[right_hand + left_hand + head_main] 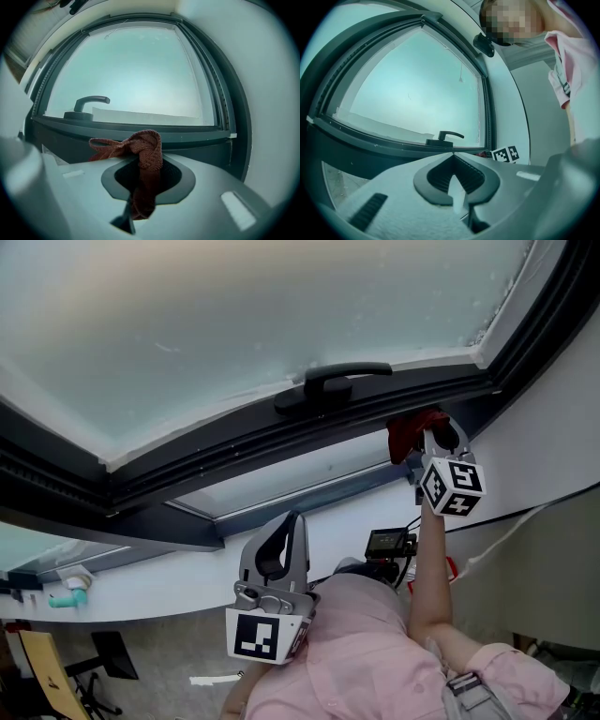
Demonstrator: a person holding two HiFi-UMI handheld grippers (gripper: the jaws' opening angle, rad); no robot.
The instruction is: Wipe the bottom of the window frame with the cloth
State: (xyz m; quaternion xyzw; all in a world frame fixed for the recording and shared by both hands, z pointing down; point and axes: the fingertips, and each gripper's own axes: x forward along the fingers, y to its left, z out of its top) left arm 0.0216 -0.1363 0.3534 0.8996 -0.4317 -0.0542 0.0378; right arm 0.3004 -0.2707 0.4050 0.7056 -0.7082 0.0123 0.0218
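In the head view the dark window frame (281, 442) runs across the picture, with the window handle (333, 381) on its lower rail. Just right of the handle and a little below it, the right hand-held gripper (433, 435) is raised to the frame, clenched on the red cloth (405, 435). The cloth seems to press on the lower rail, though the angle leaves that contact uncertain. The left hand-held gripper (284, 532) hangs well below the handle, near the person's pink shirt (366, 652) and apart from the frame.

In the left gripper view the left hand-held gripper (452, 153) has its jaws closed tip to tip, with nothing between them. The window handle (445, 137) stands just above them, and the right gripper's marker cube (506, 153) shows to the right of the handle.

In the right gripper view the right hand-held gripper (140, 165) grasps the cloth (147, 147). The cloth is bunched over the jaws and trails between them. It lies right of and below the window handle (86, 105), in front of the frame's bottom rail (187, 129).
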